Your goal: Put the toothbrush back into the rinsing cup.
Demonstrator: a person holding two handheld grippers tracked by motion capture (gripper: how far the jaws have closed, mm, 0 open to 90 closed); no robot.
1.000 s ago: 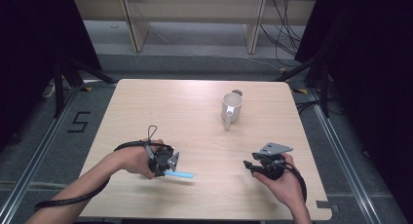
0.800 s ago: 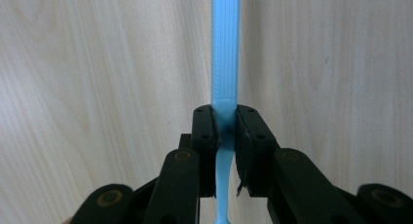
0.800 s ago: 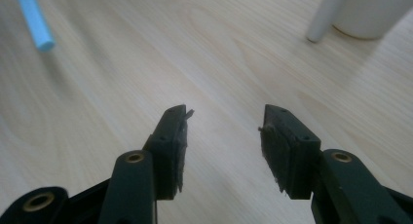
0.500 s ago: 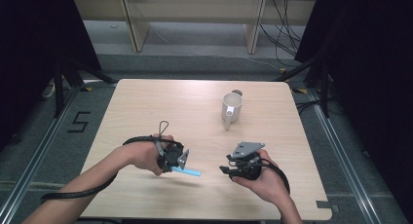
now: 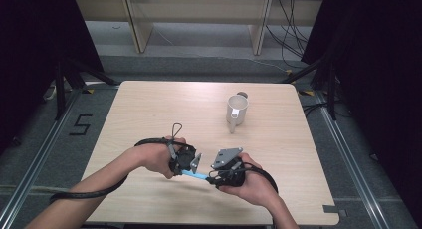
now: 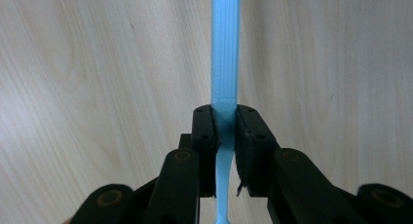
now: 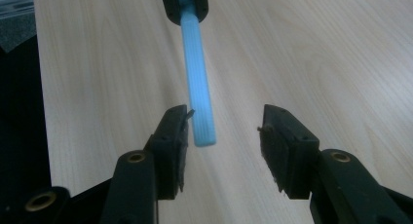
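Both grippers are meeting near the front middle of the table (image 5: 149,104) in the high view. We're holding the left gripper (image 5: 195,163) and the right gripper (image 5: 213,178) nose to nose, with the blue stick (image 5: 194,174) bridging the gap between them just over the wood. The white mug (image 5: 237,109) is sitting well apart toward the far side, so it isn't in our way.

In the left gripper view we're pinching that blue stick (image 6: 225,87) hard, both pads squeezed onto it where the ribbed handle narrows. The thin end is running back toward the camera and the ribbed part is poking straight out ahead over the table. So the left tool is nearly closed and it's the one carrying the thing.

Over in the right gripper view we're keeping the jaws spread wide, though they've just been closing a bit. The free end of the blue stick (image 7: 199,102) is sitting between them, up against or just beside the left pad (image 7: 171,136) and well clear of the other one. Nothing gripped there yet.

To do this handover well, our guess is we should be sliding the right tool further along the ribbed part and centring it before squeezing, because a bite on the very tip could let it swing. And we shouldn't be letting go with the left until the right has it snug.
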